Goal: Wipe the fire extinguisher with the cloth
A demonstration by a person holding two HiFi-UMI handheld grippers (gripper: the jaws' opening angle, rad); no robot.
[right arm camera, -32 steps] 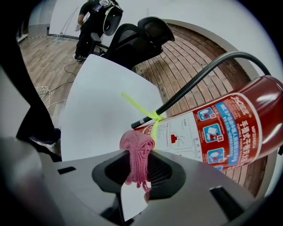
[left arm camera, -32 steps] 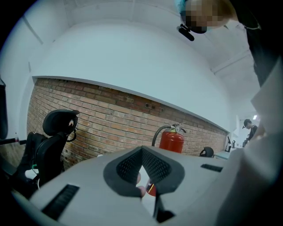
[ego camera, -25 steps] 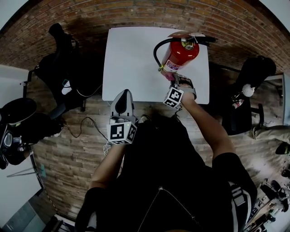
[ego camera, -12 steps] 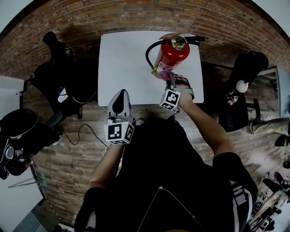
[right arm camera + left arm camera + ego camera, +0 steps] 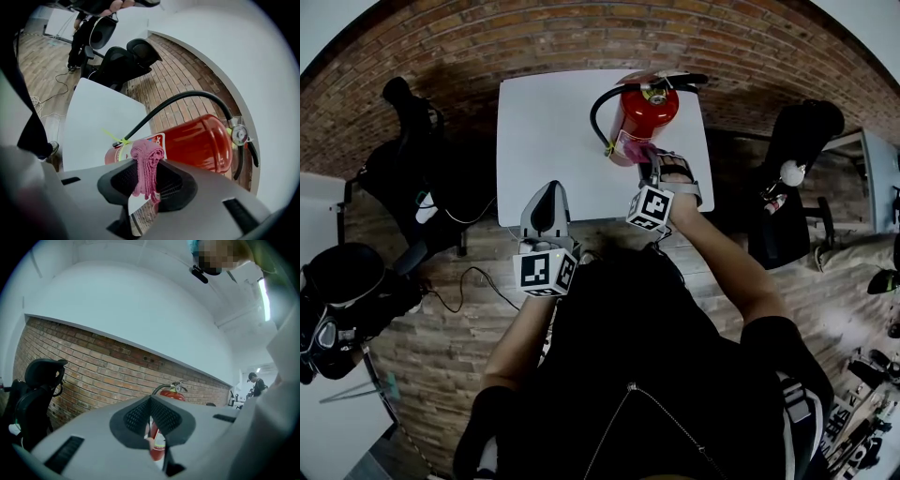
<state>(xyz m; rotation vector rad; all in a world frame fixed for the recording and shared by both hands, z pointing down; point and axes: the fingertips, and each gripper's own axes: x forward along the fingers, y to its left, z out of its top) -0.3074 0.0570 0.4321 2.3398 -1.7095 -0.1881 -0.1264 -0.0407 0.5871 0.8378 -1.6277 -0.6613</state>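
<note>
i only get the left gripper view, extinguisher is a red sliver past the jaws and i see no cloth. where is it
Observer: The pink cloth is clamped in the right gripper, bunched up between its jaws.
Operator: is it on the extinguisher
Observer: It sits at the label end of the fire extinguisher, low on the body. I cannot confirm actual contact.
Operator: where's my left gripper relative to that
Observer: In the head view the left gripper hangs at the near edge of the white table, to the left of the extinguisher, holding nothing.
</note>
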